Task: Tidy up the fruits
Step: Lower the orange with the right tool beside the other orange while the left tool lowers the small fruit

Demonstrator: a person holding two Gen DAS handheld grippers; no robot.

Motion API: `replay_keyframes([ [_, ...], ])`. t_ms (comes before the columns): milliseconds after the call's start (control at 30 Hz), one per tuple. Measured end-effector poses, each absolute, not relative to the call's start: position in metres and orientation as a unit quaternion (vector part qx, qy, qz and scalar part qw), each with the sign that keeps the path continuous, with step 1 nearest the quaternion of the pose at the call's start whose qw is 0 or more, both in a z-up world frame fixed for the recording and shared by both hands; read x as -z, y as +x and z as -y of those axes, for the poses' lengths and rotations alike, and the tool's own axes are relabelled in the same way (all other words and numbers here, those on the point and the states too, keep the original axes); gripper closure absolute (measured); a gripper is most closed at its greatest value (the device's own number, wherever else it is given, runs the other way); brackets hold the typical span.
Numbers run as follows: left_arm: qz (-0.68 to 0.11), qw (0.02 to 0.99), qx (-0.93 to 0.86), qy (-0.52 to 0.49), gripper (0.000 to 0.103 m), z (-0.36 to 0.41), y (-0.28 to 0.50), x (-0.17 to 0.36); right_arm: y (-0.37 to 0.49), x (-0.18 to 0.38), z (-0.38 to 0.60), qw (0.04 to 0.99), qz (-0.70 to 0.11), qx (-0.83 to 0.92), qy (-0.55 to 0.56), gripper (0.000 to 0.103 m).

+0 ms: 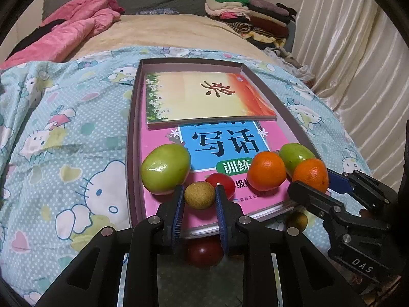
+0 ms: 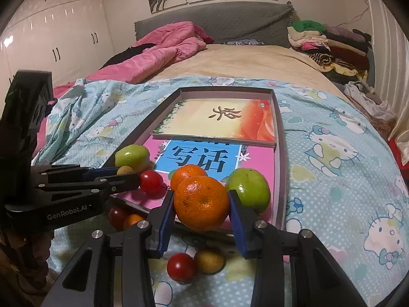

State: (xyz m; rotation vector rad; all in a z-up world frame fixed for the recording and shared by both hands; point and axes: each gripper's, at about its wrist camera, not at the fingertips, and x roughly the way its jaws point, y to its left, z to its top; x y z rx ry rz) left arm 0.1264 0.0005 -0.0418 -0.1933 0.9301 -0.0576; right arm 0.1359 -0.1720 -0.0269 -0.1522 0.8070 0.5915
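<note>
My left gripper (image 1: 199, 194) is shut on a small tan round fruit (image 1: 199, 195), just above the near end of the pink book (image 1: 163, 138) in the grey tray (image 1: 133, 128). My right gripper (image 2: 202, 206) is shut on an orange (image 2: 202, 202) over the same end. On the book lie two green fruits (image 1: 165, 172) (image 1: 296, 156), a red tomato (image 1: 222, 184) and a second orange (image 1: 267, 170). On the blanket, short of the tray, lie a tomato (image 2: 182, 266), a tan fruit (image 2: 209, 261), another tomato (image 2: 117, 216) and a small orange (image 2: 133, 220).
The tray sits on a Hello Kitty blanket (image 2: 332, 153) on a bed, with a yellow-orange book (image 1: 204, 97) at its far end. A pink quilt (image 2: 158, 51), a pile of folded clothes (image 2: 327, 43), curtains (image 1: 345, 51) and white wardrobes (image 2: 64, 25) lie beyond.
</note>
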Motion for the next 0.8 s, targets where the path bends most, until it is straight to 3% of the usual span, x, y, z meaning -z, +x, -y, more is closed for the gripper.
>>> replay_keyframes([
  [800,-0.448,0.888,0.021,-0.1,0.079,-0.007,0.127,0.044,0.144,0.039,0.149,0.873,-0.381,-0.284,-0.109,0.062],
])
